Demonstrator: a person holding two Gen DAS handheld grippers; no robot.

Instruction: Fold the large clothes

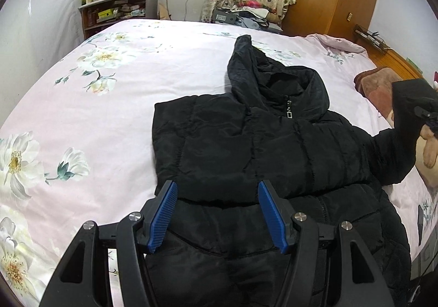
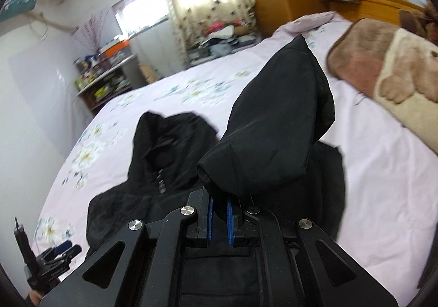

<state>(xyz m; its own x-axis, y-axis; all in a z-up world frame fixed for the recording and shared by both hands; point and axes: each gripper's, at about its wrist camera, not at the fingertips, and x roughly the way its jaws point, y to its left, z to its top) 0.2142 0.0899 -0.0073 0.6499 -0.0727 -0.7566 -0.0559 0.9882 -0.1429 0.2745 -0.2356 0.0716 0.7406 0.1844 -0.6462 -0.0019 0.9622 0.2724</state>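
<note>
Black hooded padded jacket (image 1: 246,142) lies front-up on floral pink bedsheet (image 1: 109,93), one side already folded inward across chest, hood (image 1: 246,66) toward far edge. Right gripper (image 2: 219,218), pads pressed together, pinches sleeve (image 2: 273,120) near cuff, sleeve raised clear of bed. Left gripper (image 1: 216,214) spread, empty, above lower body panel. Handling, judged: soft, bulky, springy quilting (shell likely slippery); grip cuff, hem or seam edges, not puffed middle.
</note>
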